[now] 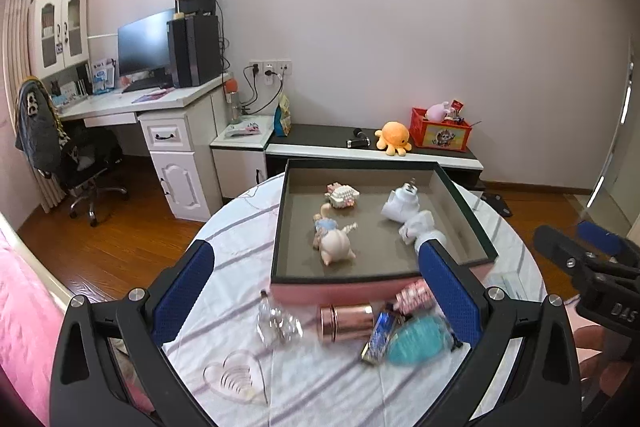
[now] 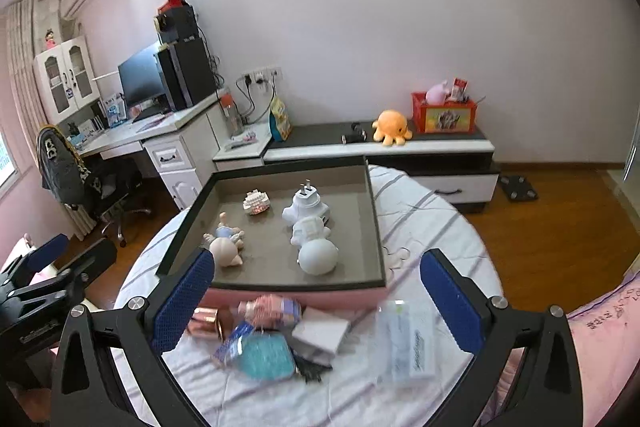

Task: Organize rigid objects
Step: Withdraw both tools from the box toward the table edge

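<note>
Toys and hard things: four are inside the flat dark-rimmed box with a pink side (image 1: 464, 203) in the middle of both frames. More wait on the round table with a striped white cloth (image 1: 240, 227), low in the frames.
Inside the box: a pink pig doll in a blue top (image 1: 334, 239), a small white brick-built toy (image 1: 342, 195), a white plug adapter with metal pins (image 2: 305, 207) and a white astronaut lamp with a round head (image 2: 316, 247).
Not sorted yet: a shiny rose-gold metal tube (image 1: 346, 321), a clear glass bottle (image 1: 278, 323), a teal bumpy ball-like thing (image 1: 418, 343), a clear heart-shaped dish (image 1: 236, 381) and a small white box (image 2: 322, 335). They lie just beside the pink side of the box.
Left gripper (image 1: 316, 291): its blue pads are spread wide. Nothing is between them.
Right gripper (image 2: 316, 301): spread wide too, holding nothing.
Step now, my guess: pick the next thing to put away.
How to do it well: choose one thing that lies free, like the tube. Come down so one pad is on each side of it. Squeeze gently, lift it over the box rim, and set it on a bare spot away from the toys.
Watch out: the tube can roll, and the glass bottle can slip.
</note>
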`<control>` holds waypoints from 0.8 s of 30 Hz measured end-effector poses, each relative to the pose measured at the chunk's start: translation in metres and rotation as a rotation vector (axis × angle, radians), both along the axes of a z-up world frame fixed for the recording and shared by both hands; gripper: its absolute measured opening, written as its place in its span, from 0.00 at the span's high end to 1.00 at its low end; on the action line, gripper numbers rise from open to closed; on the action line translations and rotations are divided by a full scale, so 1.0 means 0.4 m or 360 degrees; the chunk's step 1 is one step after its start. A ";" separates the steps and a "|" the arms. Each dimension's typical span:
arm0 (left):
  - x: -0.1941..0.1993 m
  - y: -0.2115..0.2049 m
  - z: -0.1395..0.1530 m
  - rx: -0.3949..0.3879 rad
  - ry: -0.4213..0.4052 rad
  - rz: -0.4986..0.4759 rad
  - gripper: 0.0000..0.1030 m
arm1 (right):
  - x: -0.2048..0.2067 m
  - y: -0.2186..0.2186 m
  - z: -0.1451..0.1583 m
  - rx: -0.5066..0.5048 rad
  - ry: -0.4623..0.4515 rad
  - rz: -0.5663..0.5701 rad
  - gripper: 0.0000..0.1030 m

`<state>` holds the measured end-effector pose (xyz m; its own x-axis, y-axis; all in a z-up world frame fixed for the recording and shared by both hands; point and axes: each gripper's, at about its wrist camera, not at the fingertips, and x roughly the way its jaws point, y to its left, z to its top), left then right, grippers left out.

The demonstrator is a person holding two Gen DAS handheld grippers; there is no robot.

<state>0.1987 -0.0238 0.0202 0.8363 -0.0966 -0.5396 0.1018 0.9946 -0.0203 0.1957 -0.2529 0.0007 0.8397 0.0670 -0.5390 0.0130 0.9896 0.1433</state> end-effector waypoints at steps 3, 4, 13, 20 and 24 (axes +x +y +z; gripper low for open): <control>-0.048 -0.001 0.000 0.0003 -0.0004 0.0016 0.00 | -0.066 0.009 0.006 -0.0040 -0.0044 -0.0014 0.00; -0.058 0.000 0.001 -0.0003 -0.0003 0.0015 0.00 | -0.084 0.011 0.006 -0.0048 -0.0057 -0.0016 0.00; -0.172 -0.004 -0.018 -0.0022 -0.0010 0.0034 0.00 | -0.218 0.032 -0.006 -0.0092 -0.0110 -0.0037 0.00; -0.238 0.007 -0.034 -0.0047 -0.0036 0.0042 0.00 | -0.261 0.051 -0.027 -0.0105 -0.0078 -0.0010 0.00; -0.251 0.009 -0.040 -0.0044 -0.0029 0.0047 0.00 | -0.270 0.051 -0.028 -0.0101 -0.0082 -0.0010 0.00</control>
<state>0.0981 -0.0202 0.0041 0.8486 -0.0863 -0.5219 0.0729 0.9963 -0.0462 0.0879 -0.2327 -0.0105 0.8666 0.0288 -0.4982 0.0133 0.9967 0.0806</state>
